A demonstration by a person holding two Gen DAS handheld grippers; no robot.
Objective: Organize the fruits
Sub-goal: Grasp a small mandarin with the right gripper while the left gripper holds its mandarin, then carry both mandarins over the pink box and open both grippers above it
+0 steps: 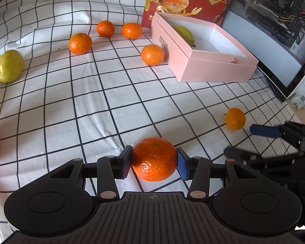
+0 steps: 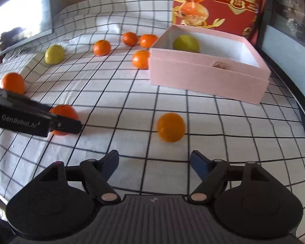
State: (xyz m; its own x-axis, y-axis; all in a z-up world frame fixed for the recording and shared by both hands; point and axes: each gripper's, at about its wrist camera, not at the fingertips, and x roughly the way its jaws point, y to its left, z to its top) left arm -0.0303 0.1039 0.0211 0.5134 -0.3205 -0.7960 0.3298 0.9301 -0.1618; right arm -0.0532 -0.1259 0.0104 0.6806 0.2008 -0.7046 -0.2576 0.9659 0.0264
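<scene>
Gripping a dimpled, slightly flattened mandarin between its blue pads, the left gripper rests low over a wrinkled white cloth ruled in black squares. The fruit's stem end faces up, its broader axis lying across the jaws. To its right, the right gripper stands with jaws apart and empty, a smooth, paler orange on the cloth just ahead of it. Farther ahead of both sits a rectangular pink cardboard box, open-topped, with one yellow-green lemon inside. Another lemon and four mandarins lie loose ahead to the left.
</scene>
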